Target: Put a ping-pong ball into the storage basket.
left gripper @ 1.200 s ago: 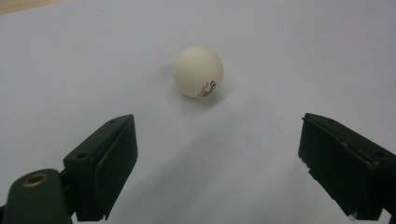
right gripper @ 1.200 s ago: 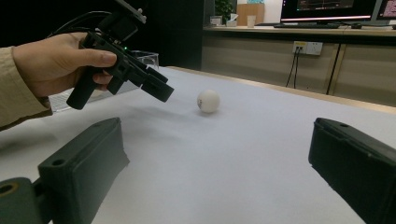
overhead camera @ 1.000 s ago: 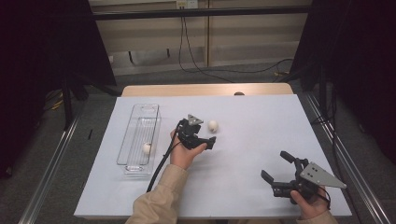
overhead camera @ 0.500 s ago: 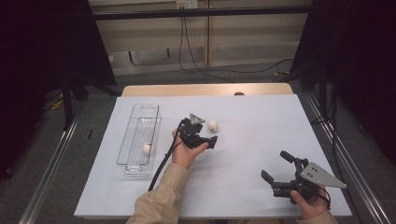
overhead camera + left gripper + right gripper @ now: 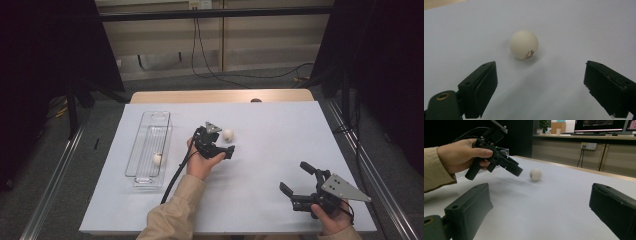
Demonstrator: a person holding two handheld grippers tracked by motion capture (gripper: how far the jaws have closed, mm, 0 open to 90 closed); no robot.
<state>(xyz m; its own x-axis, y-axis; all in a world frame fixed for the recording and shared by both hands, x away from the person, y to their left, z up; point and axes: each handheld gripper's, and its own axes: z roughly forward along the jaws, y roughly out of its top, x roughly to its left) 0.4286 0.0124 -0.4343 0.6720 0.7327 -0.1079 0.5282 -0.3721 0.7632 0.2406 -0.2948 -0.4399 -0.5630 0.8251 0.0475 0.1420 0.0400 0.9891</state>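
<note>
Left gripper view: ball (image 5: 524,44) ahead of open fingers (image 5: 480,87), untouched.

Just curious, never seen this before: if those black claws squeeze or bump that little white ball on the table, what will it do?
The ball is round on flat white paper, so a bump probably rolls it. It looks like a light, hollow ping-pong ball, likely slipping from the open left gripper if pinched off-centre.

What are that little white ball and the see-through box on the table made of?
The ball looks like thin matte plastic, a table-tennis ball: cream-white, smooth, with a small printed logo. The box seems to be clear hard plastic or acrylic: you can see through its walls to a second ball inside, and its edges glint.
</note>
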